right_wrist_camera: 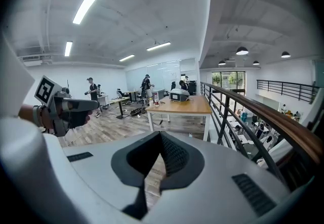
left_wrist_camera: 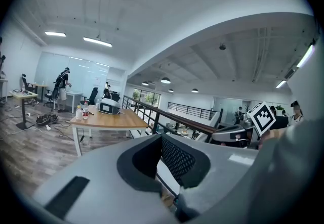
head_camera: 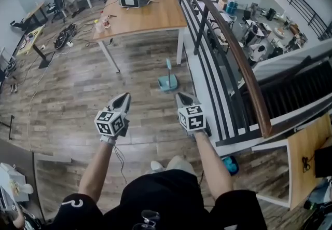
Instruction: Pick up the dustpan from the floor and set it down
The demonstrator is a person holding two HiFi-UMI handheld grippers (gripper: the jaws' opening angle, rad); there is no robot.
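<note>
While both arms reach out over the wooden floor, my left tongs and right tongs each have their jaws closed together, holding nothing and touching nothing. The teal dustpan stands on the floor farther off, between the two tongs, handle upright, apart from both. Beyond it stands the desk, one white leg near the dustpan's far right. A railing runs along the right side. Cables lie far left.

Head view down, gripper views forward
</note>
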